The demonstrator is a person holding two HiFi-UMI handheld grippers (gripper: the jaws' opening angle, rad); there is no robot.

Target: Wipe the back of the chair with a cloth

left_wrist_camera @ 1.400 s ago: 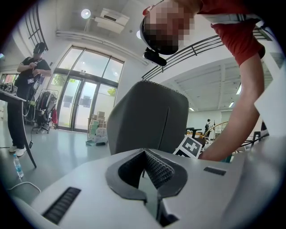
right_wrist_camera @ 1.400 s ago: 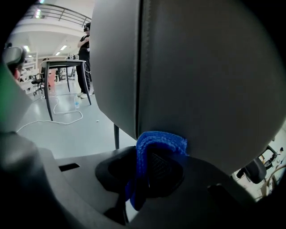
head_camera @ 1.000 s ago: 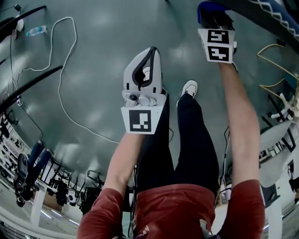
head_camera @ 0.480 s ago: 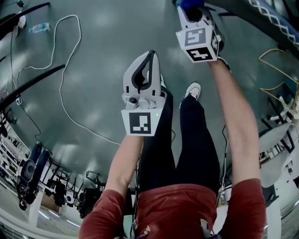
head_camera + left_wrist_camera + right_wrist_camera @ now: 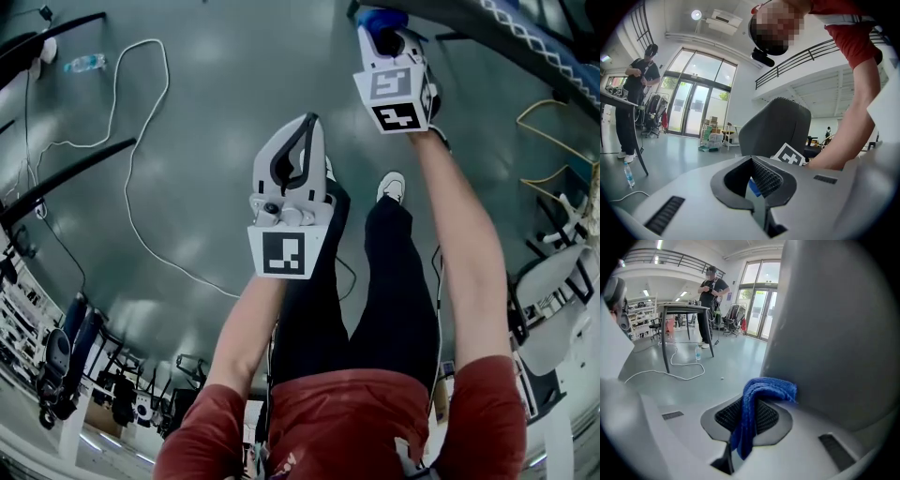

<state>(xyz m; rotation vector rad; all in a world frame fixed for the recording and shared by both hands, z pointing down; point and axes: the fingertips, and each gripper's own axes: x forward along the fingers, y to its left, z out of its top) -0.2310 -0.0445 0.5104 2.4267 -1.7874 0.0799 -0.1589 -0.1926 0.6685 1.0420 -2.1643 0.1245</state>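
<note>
At 1 o'clock of the head view, the right gripper (image 5: pixel 386 42) is pushed forward against the chair back (image 5: pixel 834 333); its jaws are pinched together on a blue microfibre cloth (image 5: pixel 757 404), which is draped over the ribbed pads (image 5: pixel 768 420) so a thick fold leads; the top of that fold touches the grey shell at about 3 o'clock of the right gripper view. I judge it is held that way so cloth, not plastic, meets the chair; the right arm (image 5: pixel 459 234) is stretched nearly straight to reach.

Near centre of the head view, the left gripper (image 5: pixel 305 127) hangs well apart from the chair, jaws closed tip to tip with nothing between them. The blue seen through its pad gap in the left gripper view is probably the cloth beyond, not a held thing; it looks idle, since one tool is enough for wiping.

The wipe looks to be under way or about to start; cannot tell which.

At 10 o'clock of the right gripper view a person (image 5: pixel 711 287) stands by a table (image 5: pixel 684 308); a white cable (image 5: pixel 131 187) loops on the floor (image 5: pixel 206 84), well clear of the wipe.
</note>
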